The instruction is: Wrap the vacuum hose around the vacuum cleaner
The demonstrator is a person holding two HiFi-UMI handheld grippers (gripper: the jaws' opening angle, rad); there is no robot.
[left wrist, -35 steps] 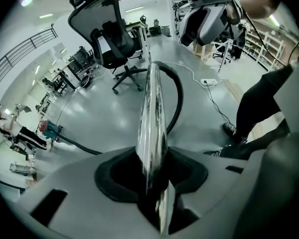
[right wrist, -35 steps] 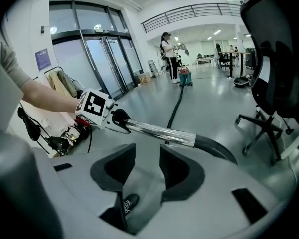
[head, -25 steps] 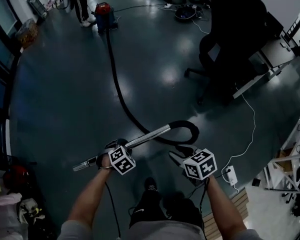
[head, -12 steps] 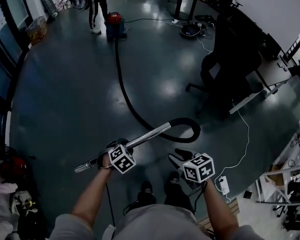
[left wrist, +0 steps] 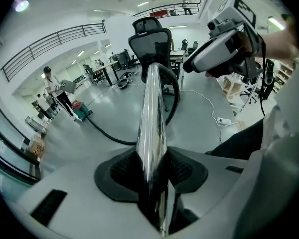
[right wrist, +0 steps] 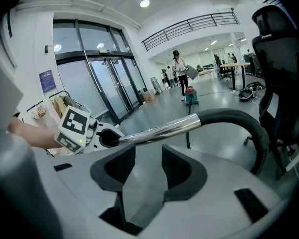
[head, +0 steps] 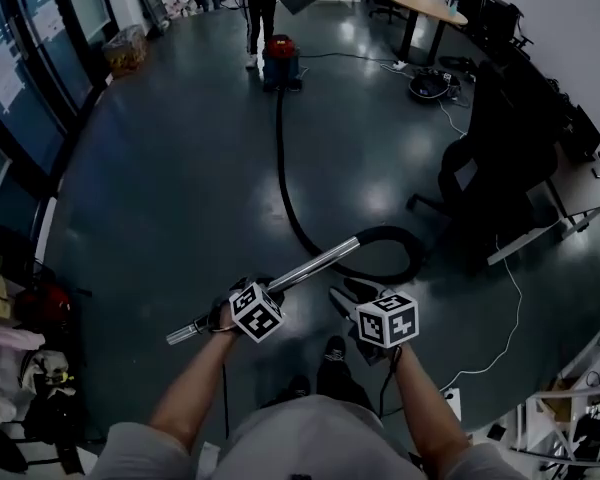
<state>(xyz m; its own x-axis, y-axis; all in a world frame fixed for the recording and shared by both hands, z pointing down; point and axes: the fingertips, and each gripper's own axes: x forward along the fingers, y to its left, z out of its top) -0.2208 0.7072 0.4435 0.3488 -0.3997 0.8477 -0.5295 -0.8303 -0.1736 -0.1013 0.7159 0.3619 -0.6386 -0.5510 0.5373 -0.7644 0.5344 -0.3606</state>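
Though higher than before, left hand-held gripper [left wrist: 152, 169] tight on chrome wand [head: 310, 265], right hand-held gripper [right wrist: 148, 159] part-open, empty.

An open-plan office: round desk [head: 426, 6], swivel chair [head: 477, 173], glass entrance doors [right wrist: 100, 86].

Three cameras: one on the head, one on each gripper.

The head view looks steeply down from high above onto the dark glossy floor [head: 150, 218], with the small red vacuum cleaner [head: 281, 53] far at its top. The left gripper view sits very near its own jaws and looks along the shiny chrome tube [left wrist: 152, 128] toward the black office chair [left wrist: 150, 39]. The right gripper view faces sideways, toward the tall glass doors [right wrist: 97, 83]. All three share the tube, the long black hose [head: 280, 168] and the cleaner.
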